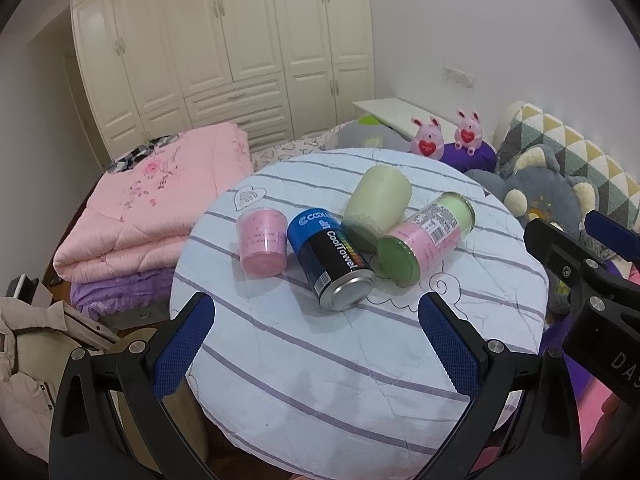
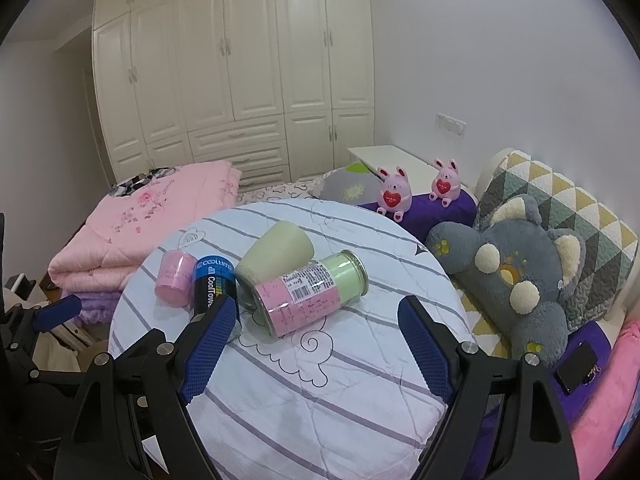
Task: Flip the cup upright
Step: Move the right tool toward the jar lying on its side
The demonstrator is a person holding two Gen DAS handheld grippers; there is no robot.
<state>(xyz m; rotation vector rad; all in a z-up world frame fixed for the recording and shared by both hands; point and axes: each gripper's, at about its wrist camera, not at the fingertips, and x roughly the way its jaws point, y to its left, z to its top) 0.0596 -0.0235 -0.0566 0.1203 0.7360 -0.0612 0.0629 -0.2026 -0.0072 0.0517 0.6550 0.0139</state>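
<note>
Several containers lie on their sides on a round table with a striped cloth (image 1: 360, 360) (image 2: 340, 380). A pale green cup (image 1: 378, 200) (image 2: 276, 254) lies with its mouth toward me. Beside it are a pink cup (image 1: 262, 244) (image 2: 174, 278), a blue and black CoolTowel can (image 1: 330, 258) (image 2: 214, 286) and a pink and green labelled jar (image 1: 426, 236) (image 2: 310, 292). My left gripper (image 1: 316, 316) is open and empty, short of the can. My right gripper (image 2: 316, 320) is open and empty, just in front of the jar; it also shows in the left wrist view (image 1: 580, 248).
A folded pink quilt (image 1: 152, 208) (image 2: 152, 220) lies left of the table. Two pink bunny toys (image 1: 430, 140) (image 2: 396, 194), a grey plush (image 2: 516, 276) and a patterned pillow (image 2: 560, 216) sit at the right. A white wardrobe (image 1: 224, 40) fills the back wall.
</note>
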